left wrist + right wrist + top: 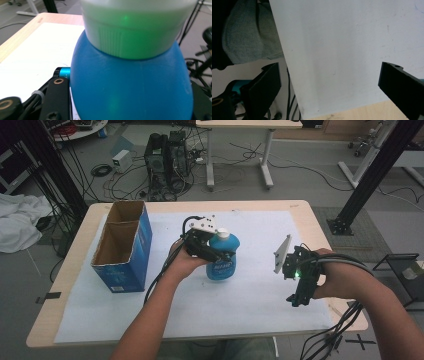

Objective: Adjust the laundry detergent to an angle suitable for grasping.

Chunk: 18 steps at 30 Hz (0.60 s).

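A: In the high view, why did the left gripper (pixel 212 251) sit so close to the blue bottle (pixel 223 262)?

B: Its jaws were pinching the bottle from the side, just under the white cap (pixel 223 234); I judge this kept the bottle upright for carrying, perhaps toward the open cardboard box (pixel 122 245) beyond the gripper's back.

A: And the left gripper view?

B: The blue bottle (pixel 131 87) stood between the jaws, touching them; the ribbed white cap (pixel 130 27) was above them, so the grip was on the shoulder, not on the cap.

A: The right gripper view?

B: The right gripper (pixel 329 82) had its jaws spread with nothing between; under them lay the white sheet (pixel 342 50) and the table edge (pixel 362 111); it seemed only to wait.
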### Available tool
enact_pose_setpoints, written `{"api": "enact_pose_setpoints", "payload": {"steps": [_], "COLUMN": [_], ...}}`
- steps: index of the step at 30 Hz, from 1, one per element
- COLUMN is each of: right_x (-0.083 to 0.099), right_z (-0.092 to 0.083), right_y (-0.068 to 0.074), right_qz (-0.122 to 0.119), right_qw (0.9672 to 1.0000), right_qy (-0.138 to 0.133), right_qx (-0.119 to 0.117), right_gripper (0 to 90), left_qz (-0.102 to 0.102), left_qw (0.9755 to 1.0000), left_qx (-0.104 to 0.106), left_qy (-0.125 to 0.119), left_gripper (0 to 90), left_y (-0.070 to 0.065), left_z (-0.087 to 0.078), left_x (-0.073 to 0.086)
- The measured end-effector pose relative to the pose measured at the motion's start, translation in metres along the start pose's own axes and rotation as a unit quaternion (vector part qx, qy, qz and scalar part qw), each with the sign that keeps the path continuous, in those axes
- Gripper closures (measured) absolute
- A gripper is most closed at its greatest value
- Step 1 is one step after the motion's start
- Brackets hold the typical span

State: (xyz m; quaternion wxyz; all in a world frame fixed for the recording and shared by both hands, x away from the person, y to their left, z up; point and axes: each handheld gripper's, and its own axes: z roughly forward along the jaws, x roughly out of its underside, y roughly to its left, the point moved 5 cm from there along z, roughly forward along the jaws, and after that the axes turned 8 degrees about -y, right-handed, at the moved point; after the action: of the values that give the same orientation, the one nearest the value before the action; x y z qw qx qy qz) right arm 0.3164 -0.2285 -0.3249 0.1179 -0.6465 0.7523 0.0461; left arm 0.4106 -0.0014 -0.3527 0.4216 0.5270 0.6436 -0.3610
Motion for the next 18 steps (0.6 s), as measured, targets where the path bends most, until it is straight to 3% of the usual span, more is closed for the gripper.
{"api": "enact_pose_setpoints", "payload": {"steps": [1,5,10,13,14,15,18], "right_x": [0.0,-0.001,-0.002,-0.004,-0.003,-0.005,-0.006], "right_z": [0.0,0.001,0.001,0.002,0.002,0.002,0.003], "right_y": [0.0,0.001,0.0,0.0,-0.001,0.0,-0.001], "right_qz": [0.0,-0.002,-0.009,0.0,-0.012,0.001,-0.008], "right_qw": [1.0,1.0,0.9999,1.0,0.9999,1.0,0.9999], "right_qy": [0.0,-0.002,0.005,0.002,0.006,0.002,0.005], "right_qx": [-0.001,-0.002,-0.003,-0.003,-0.004,-0.002,-0.005], "right_gripper": [3.5,3.5,3.5,3.5,3.5,3.5,3.5], "left_qz": [0.009,0.014,0.008,0.006,0.008,0.016,0.014], "left_qw": [0.9999,0.9997,0.9994,0.9992,0.9991,0.999,0.9989], "left_qx": [0.003,0.017,0.032,0.04,0.042,0.042,0.045], "left_qy": [0.005,0.0,-0.006,-0.006,-0.002,0.003,0.0], "left_gripper": [45.1,45.0,45.0,45.0,45.0,45.0,45.0], "left_y": [0.002,0.005,0.009,0.01,0.01,0.011,0.013], "left_z": [-0.001,-0.005,-0.007,-0.007,-0.007,-0.008,-0.008], "left_x": [0.001,0.004,0.008,0.011,0.012,0.013,0.015]}}
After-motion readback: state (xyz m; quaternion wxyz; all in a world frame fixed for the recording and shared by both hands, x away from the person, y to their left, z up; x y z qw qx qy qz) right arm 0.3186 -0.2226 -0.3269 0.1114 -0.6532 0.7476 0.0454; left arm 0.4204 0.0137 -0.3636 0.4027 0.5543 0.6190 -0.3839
